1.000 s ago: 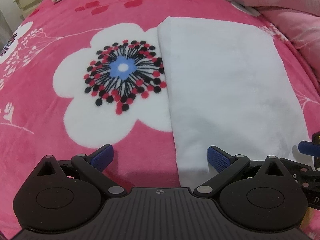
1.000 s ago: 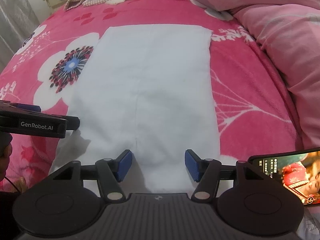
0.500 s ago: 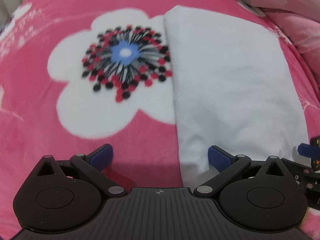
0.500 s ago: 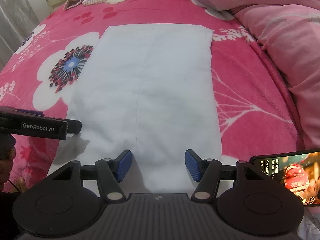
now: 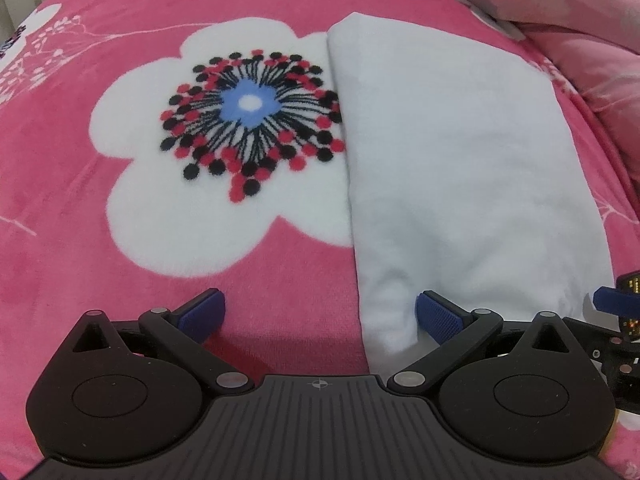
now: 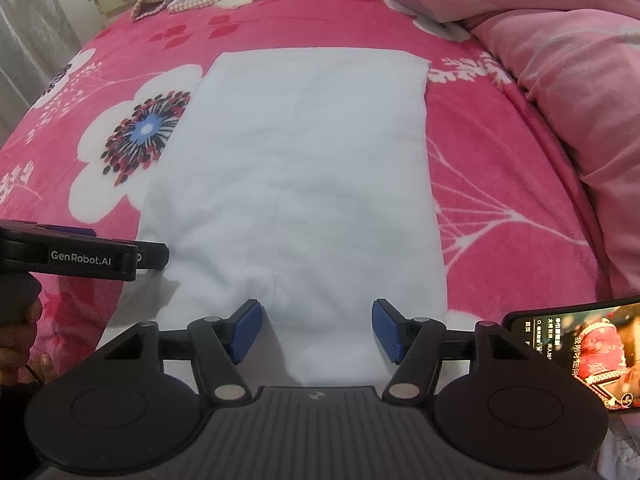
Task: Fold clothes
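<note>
White folded cloth point(image 6: 296, 184) – both tools tilted steeply down, jaws apart, straddling near edge, seemingly unpinched: left tool point(image 5: 318, 316), right tool point(image 6: 316, 330).

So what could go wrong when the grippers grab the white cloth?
The left gripper straddles the cloth's edge, so it might pinch the pink blanket too. The right gripper may catch only the top layer, so the fold slips apart. The phone lies close and could get bumped.
</note>
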